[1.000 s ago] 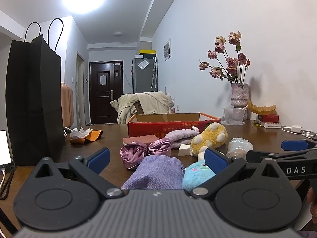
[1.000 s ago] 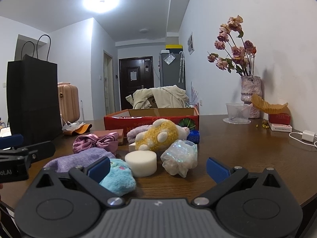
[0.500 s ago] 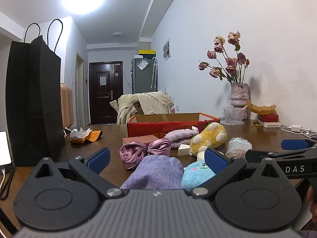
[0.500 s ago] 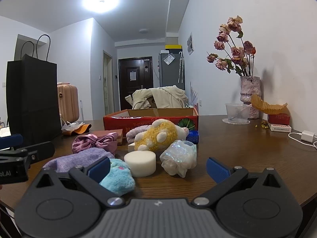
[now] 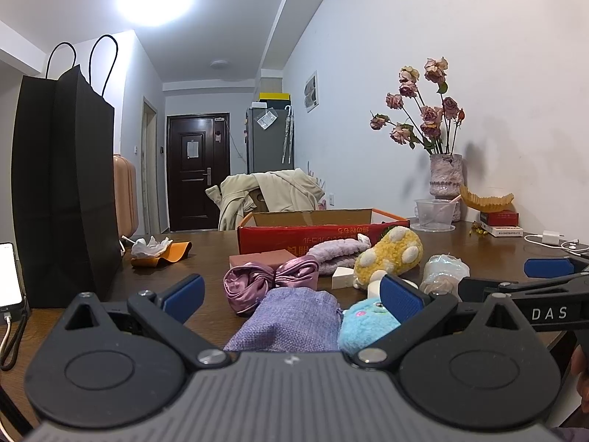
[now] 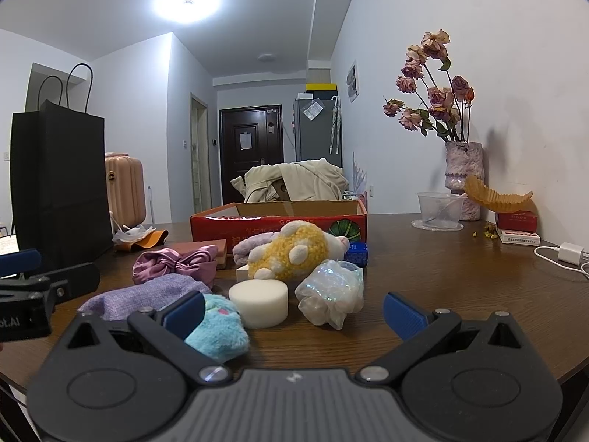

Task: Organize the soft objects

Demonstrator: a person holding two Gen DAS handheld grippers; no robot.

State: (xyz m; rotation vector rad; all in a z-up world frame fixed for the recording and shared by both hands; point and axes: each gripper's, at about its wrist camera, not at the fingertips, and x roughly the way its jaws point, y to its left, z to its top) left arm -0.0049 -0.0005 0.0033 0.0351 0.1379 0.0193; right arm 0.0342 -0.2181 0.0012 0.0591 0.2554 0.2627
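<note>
Soft things lie in a cluster on the brown table. A lilac woven pouch sits between the fingers of my open left gripper, with a blue plush at its right finger. Behind them are a pink satin scrunchie, a lilac towel roll and a yellow plush. My right gripper is open and holds nothing. Ahead of it stand a white sponge cylinder and a crinkly clear bag, with the blue plush by its left finger. An open red cardboard box stands behind.
A tall black paper bag stands at the left, with a lit phone beside it. An orange holder with tissue lies further back. A vase of dried roses, a plastic cup, small boxes and a charger line the right wall.
</note>
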